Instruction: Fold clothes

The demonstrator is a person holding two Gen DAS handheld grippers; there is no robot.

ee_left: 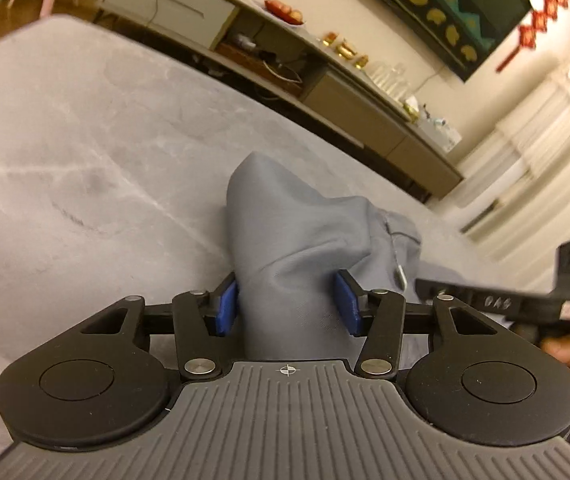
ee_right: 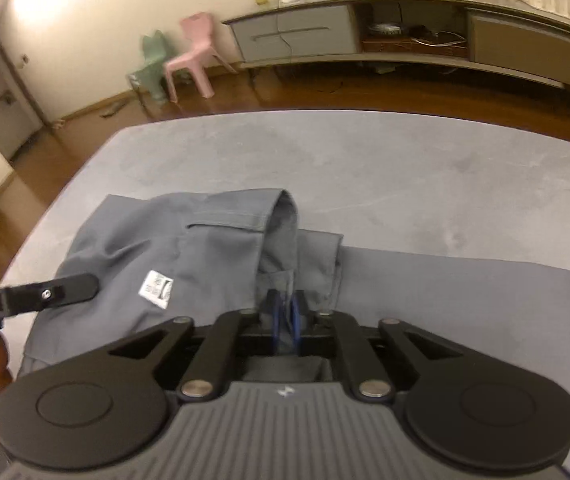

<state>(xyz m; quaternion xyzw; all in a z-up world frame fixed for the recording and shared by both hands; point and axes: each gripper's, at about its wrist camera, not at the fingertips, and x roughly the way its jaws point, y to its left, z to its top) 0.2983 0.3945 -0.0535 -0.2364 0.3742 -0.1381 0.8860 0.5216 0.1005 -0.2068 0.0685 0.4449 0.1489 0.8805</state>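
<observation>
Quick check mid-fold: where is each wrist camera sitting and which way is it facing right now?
Left wrist: behind the left claw, looking down at bunched grey garment between its pads; right claw and a hand show at right.
Right wrist: behind the right claw, pads pinched on the garment by its white label; left claw at left.
Shared: garment, grey table, sideboard.
</observation>
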